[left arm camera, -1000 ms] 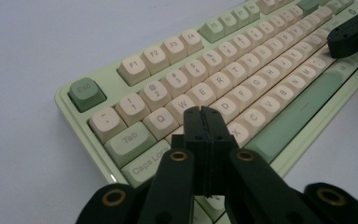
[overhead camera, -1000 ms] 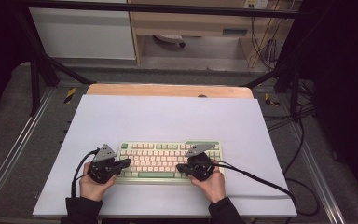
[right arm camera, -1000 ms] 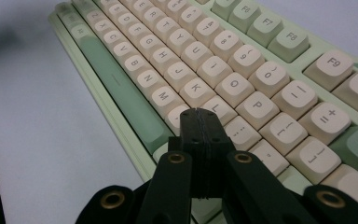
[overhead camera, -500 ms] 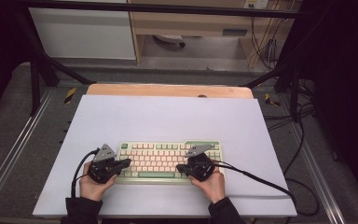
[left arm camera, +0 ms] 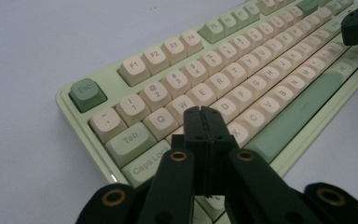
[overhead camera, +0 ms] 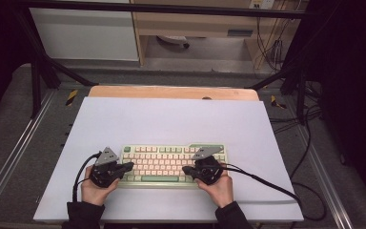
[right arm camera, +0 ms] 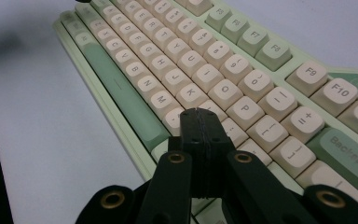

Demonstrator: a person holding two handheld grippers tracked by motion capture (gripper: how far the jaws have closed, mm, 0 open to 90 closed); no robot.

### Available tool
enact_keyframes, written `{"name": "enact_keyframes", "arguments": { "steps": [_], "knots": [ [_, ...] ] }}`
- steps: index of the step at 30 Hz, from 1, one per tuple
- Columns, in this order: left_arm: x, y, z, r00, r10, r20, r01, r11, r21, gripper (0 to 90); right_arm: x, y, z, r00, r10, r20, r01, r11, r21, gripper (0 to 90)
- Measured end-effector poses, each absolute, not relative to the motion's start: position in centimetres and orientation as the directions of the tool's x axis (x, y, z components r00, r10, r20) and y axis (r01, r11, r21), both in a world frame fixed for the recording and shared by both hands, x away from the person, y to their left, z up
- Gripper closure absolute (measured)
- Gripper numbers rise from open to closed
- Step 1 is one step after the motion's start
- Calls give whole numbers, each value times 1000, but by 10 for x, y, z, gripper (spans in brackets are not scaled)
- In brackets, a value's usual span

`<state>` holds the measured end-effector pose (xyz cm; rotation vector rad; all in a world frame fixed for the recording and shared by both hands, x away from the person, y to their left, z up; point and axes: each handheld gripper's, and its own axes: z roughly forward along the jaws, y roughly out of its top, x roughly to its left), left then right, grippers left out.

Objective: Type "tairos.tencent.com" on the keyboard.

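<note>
A pale green keyboard (overhead camera: 171, 162) with cream keys lies on the white table cover, near its front edge. My left gripper (overhead camera: 129, 165) hovers over the keyboard's left end, jaws pressed together with nothing between them. In the left gripper view its tip (left arm camera: 203, 112) sits above the letter keys near the left end of the keyboard (left arm camera: 242, 79). My right gripper (overhead camera: 186, 170) is over the right end, also shut and empty. Its tip (right arm camera: 198, 113) hangs over keys near the right of the keyboard (right arm camera: 205, 70). The other gripper's black jaw tip shows at the top right of the left gripper view.
The white cover (overhead camera: 171, 119) spreads wide behind the keyboard, over a wooden tabletop (overhead camera: 171, 92). Black cables (overhead camera: 267, 181) trail from both grippers toward the table's front and right edge. Metal frame rails (overhead camera: 9, 157) flank the table.
</note>
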<state>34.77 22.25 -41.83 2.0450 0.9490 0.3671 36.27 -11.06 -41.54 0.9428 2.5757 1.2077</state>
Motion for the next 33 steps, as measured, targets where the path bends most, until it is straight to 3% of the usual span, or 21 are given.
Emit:
{"name": "enact_keyframes", "arguments": {
  "steps": [33],
  "knots": [
    [349,211,-408,678,732,-67,477,-369,798,900,357,-148,-413,-760,633,147,504,431,748,900]
  ]
}}
